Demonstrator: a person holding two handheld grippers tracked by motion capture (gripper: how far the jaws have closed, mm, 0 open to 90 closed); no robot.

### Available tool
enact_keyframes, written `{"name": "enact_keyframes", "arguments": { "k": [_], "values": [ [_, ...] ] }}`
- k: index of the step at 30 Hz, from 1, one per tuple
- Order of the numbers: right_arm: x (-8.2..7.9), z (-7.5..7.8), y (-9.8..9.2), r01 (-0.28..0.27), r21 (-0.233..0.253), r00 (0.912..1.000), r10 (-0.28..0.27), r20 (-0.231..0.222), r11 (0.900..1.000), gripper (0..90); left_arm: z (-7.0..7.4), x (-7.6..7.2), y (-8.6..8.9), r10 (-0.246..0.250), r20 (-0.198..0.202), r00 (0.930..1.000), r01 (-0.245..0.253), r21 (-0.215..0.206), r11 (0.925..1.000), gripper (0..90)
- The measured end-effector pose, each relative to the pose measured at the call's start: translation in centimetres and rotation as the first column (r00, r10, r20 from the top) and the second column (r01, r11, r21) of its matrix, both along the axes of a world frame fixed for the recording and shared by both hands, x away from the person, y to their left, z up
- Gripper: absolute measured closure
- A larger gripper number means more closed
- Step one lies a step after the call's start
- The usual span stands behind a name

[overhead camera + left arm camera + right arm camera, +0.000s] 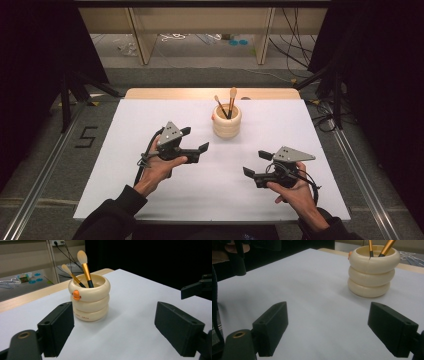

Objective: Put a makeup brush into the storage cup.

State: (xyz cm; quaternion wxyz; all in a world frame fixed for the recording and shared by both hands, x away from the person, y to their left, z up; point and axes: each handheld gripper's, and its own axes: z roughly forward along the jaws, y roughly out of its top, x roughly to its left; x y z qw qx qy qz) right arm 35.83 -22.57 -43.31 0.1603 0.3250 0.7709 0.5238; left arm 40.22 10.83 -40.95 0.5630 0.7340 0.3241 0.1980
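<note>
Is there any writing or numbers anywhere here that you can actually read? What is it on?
"5": black mark on the grey floor left of the table.
Small brown print low on the cream ring-shaped brush holder, seen in the left gripper view: too small and blurred to read for sure.
The orange duck-bill badge on the holder is a picture, not text.
Nothing readable on the two brushes or on either gripper.

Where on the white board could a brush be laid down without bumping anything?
Bare patches: the white board left of the cream holder, the strip right of it, and the near middle between left gripper and right gripper. Crowded: the holder with its two brushes.
</note>
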Motion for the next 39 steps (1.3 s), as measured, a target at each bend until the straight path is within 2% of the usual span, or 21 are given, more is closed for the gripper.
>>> {"name": "enact_keyframes", "arguments": {
  "k": [10,14,21,32,33,35,37,39],
  "values": [
    [0.0,-0.1,0.1,-0.003,0.011,0.9999,0.002,0.015,1.0,17.2,-0.7,-0.9,0.7,0.007,0.004,1.0,-0.007,0.027,0.9996,15.8],
    [0.0,-0.1,0.1,-0.002,0.012,0.9999,0.002,0.015,1.0,17.2,-0.8,-1.3,1.1,0.01,0.004,0.9999,-0.01,0.025,0.9996,15.8],
    [0.0,0.0,0.1,-0.003,0.014,1.0,0.003,0.005,1.0,17.2,-0.7,-2.1,1.5,0.013,0.011,0.9998,-0.014,0.019,0.9997,15.8],
    [-0.1,0.1,0.1,-0.002,0.018,1.0,0.002,-0.005,1.0,17.2,-1.0,-3.2,2.0,0.007,0.028,0.9996,-0.009,0.041,0.9991,15.7],
    [-0.2,0.3,-0.1,0.003,-0.01,0.9998,-0.003,-0.017,1.0,17.2,-1.1,-3.3,2.0,0.01,0.028,0.9996,-0.011,0.039,0.9992,15.7],
    [-0.2,0.2,-0.1,0.006,-0.012,1.0,-0.006,-0.003,1.0,17.2,-1.2,-3.5,2.0,0.006,0.026,0.9996,-0.007,0.042,0.9991,15.8],
    [-0.2,0.3,-0.1,0.002,-0.009,0.9999,-0.002,-0.013,1.0,17.2,-1.4,-3.7,2.0,0.004,0.021,0.9998,-0.005,0.039,0.9992,15.7],
    [-0.2,0.1,0.0,-0.001,0.013,1.0,0.001,-0.005,1.0,17.1,-1.5,-3.9,2.0,0.004,0.024,0.9997,-0.005,0.05,0.9987,15.7]
  ]
}}
